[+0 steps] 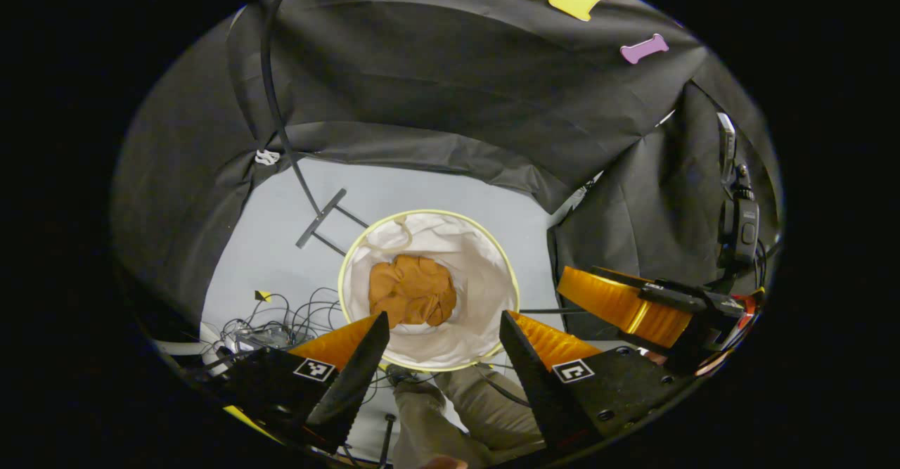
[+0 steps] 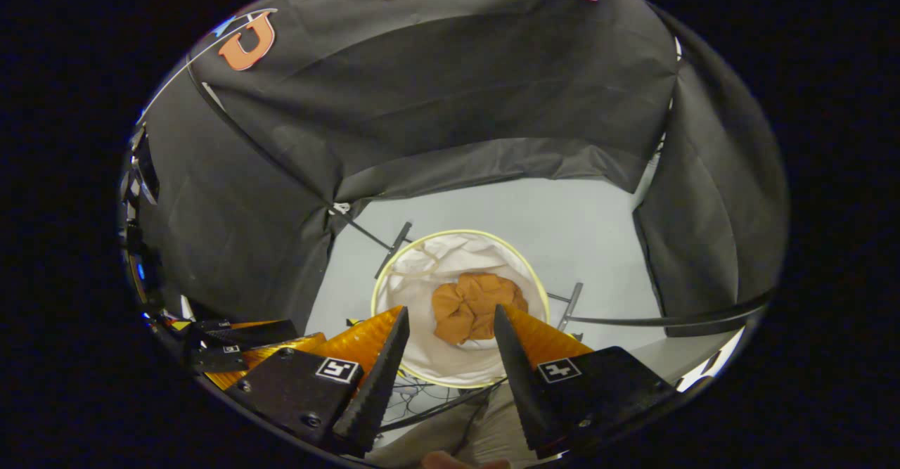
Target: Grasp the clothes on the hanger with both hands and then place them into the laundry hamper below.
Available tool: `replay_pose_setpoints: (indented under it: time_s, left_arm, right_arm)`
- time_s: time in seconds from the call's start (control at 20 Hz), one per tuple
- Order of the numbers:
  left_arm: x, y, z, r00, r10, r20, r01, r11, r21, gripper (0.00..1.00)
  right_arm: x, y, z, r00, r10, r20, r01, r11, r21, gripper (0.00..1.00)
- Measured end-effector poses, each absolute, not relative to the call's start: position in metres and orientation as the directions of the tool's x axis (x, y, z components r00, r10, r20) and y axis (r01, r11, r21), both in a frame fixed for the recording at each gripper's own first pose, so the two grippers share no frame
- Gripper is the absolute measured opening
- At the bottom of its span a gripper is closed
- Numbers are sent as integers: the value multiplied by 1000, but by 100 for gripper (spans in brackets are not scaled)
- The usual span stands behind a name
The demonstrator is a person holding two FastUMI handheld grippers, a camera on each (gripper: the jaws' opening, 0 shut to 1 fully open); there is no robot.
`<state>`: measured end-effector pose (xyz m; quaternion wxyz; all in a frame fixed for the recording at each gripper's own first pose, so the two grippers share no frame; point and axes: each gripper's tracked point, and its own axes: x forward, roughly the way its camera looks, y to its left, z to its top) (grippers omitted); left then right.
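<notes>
Both tools, left (image 1: 443, 328) and right (image 2: 450, 318), hang open and empty above the hamper (image 1: 492, 258), because the orange garment (image 1: 413, 290) lies bunched inside it.

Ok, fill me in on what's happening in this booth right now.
A person is holding a pair of tongs in each hand above a white laundry hamper on the floor. An orange garment lies crumpled at the bottom of the hamper. The left tongs and the right tongs are both open and hold nothing, pointing down at the hamper. The clothes look already dropped in.
</notes>
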<state>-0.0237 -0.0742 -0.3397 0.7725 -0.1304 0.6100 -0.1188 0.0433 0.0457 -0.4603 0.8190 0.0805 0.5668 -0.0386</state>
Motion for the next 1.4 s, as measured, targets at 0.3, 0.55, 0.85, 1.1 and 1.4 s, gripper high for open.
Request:
replay_pose_setpoints:
  time_s: [0.3, 0.55, 0.85, 1.1, 1.4]
  left_arm:
    - [-29, -62, -325, 299, -282, -912, 84, 960, -269, 97]
    - [-35, -47, -275, 434, -253, -865, 37, 964, -263, 97]
    - [-27, -7, -159, 702, -129, -700, 14, 986, -168, 98]
    - [-55, -1, -16, 893, -40, -448, -27, 990, -141, 100]
    - [-146, -8, 81, 980, 10, -200, -33, 993, -113, 94]
  right_arm:
    - [1, 33, -425, 428, -57, -902, 150, 989, 9, 78]
    - [-4, 30, -356, 573, -56, -817, 121, 992, 17, 78]
    - [-13, 28, -253, 787, 2, -618, 5, 1000, 9, 80]
    - [-64, -9, -147, 924, 9, -383, -19, 1000, -23, 80]
    - [-183, -77, -11, 990, 26, -138, -30, 999, -29, 88]
